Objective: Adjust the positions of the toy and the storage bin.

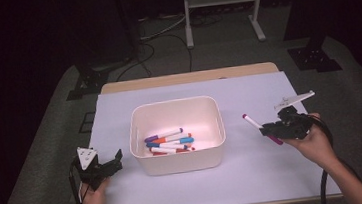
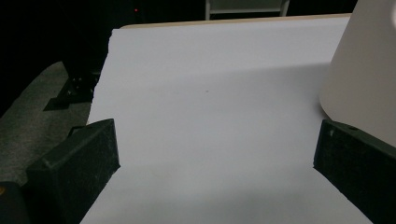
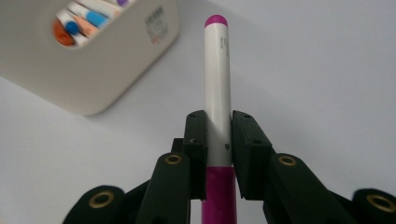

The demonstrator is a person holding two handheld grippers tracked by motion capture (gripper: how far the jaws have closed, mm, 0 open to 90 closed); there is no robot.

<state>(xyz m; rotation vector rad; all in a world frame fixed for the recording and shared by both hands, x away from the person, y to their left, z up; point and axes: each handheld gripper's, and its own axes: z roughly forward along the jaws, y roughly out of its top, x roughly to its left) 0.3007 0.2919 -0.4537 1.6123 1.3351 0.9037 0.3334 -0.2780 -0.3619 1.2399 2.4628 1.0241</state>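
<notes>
Dark room, grey carpet, a white frame stand at the back; in front, a table under a white sheet, with a cream bin at its middle. Inside the bin, a loose heap of markers with purple, orange and blue caps.

Right tongs to the right of the bin, closed tight on a magenta marker. In the right gripper view, both pads pressed against the white barrel of that marker, magenta cap behind the grip, rounded magenta end pointing away along the line of the jaws. From above, long axis slanted: far end up and toward the bin, cap end down toward the hand. Marker clear of the sheet, well apart from the bin's right wall.

Left tongs just beside the bin's left wall, jaws spread wide, nothing between them but white sheet in the left gripper view, with the bin's side at the right edge.

Likely next: carrying the marker left and over the rim. Bin lying up and left of the right tongs, roughly where the marker's far end already points; right hand plainly the one for it.
</notes>
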